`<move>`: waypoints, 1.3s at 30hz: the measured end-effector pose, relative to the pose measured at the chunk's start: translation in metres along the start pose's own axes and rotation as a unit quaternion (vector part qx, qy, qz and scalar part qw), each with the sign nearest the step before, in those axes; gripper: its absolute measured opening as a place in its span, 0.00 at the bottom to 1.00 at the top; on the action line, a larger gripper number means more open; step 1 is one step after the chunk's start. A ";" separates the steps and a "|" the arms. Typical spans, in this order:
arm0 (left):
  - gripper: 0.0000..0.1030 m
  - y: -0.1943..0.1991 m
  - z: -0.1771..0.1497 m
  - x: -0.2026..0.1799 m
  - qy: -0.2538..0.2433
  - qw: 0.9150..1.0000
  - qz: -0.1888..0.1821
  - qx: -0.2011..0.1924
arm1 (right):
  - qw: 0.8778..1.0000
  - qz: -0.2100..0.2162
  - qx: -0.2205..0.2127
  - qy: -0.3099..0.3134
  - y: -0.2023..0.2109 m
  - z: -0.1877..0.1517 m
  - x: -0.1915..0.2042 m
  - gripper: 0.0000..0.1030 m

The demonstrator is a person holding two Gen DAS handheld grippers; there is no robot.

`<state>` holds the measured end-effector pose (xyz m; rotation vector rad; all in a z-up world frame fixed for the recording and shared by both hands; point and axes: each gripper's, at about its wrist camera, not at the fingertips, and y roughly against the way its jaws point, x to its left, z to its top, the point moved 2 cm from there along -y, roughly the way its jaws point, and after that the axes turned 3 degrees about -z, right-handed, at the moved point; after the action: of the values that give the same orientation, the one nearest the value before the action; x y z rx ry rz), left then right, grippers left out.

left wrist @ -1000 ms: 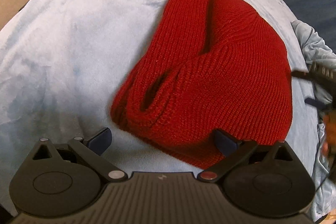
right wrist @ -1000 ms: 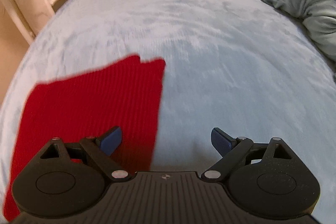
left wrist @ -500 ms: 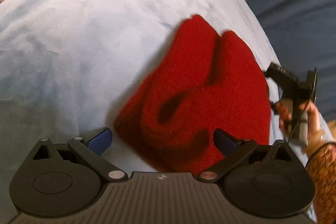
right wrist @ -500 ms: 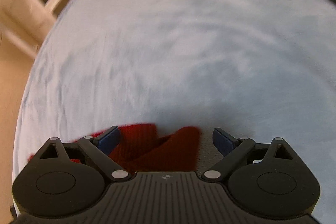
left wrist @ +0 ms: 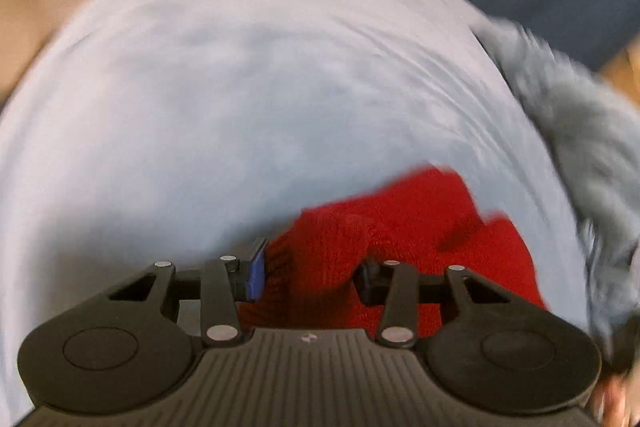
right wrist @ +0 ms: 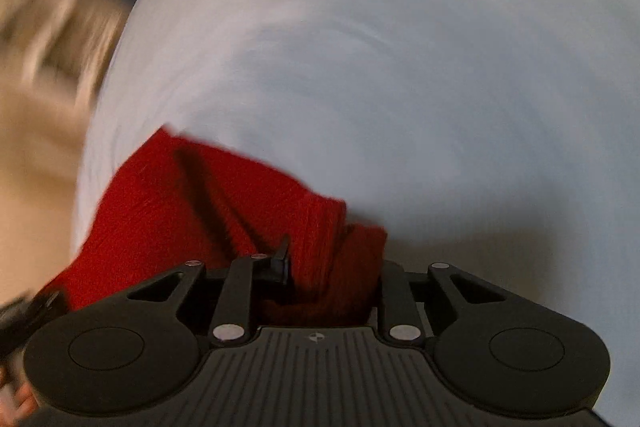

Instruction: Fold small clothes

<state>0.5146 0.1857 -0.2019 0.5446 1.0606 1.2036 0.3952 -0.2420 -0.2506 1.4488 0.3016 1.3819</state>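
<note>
I see both frames blurred. My left hand-held gripper (left wrist: pixel 310 273) and right hand-held gripper (right wrist: pixel 334 269) are closing on the red hat (left wrist: pixel 420 223); its near edges are hidden behind them.

The hat (left wrist: pixel 404 227) is red ribbed knit, matt and coarse. It lies on a pale blue bedcover (left wrist: pixel 240 99) of soft, plush cloth with a faint sheen. The left gripper (left wrist: pixel 310 273) and right gripper (right wrist: pixel 332 271) are matt black plastic with small metal pins.
</note>
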 end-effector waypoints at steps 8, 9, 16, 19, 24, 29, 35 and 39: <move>0.45 -0.009 0.012 -0.018 -0.053 0.998 0.043 -0.016 | 0.991 0.015 -0.092 -0.098 0.022 -0.078 -0.010 0.23; 0.45 -0.006 0.010 -0.011 -0.041 0.998 0.044 -0.019 | 0.992 0.015 -0.085 -0.089 0.022 -0.074 -0.007 0.23; 0.93 0.012 -0.002 0.008 0.006 0.992 0.112 -0.053 | 0.996 0.001 -0.070 -0.059 0.031 -0.060 -0.023 0.35; 0.94 0.037 -0.015 0.004 -0.006 0.987 0.147 -0.061 | 0.995 -0.029 -0.070 -0.071 0.043 -0.057 -0.024 0.55; 1.00 0.117 -0.099 -0.024 -0.057 0.972 0.200 -0.114 | 0.985 -0.096 -0.132 0.054 0.107 -0.082 0.005 0.79; 1.00 0.177 -0.191 -0.071 -0.075 0.969 0.192 -0.134 | 0.954 -0.106 -0.179 0.217 0.168 -0.148 0.049 0.88; 1.00 0.221 -0.257 -0.116 -0.059 0.971 0.172 -0.157 | 0.941 -0.102 -0.197 0.257 0.213 -0.217 0.072 0.89; 1.00 0.237 -0.277 -0.140 -0.100 0.964 0.187 -0.160 | 0.930 -0.113 -0.212 0.278 0.228 -0.241 0.074 0.89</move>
<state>0.1590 0.0810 -0.0799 0.6145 0.5871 1.5788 0.1109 -0.1578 -0.0842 0.6300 0.4780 1.5300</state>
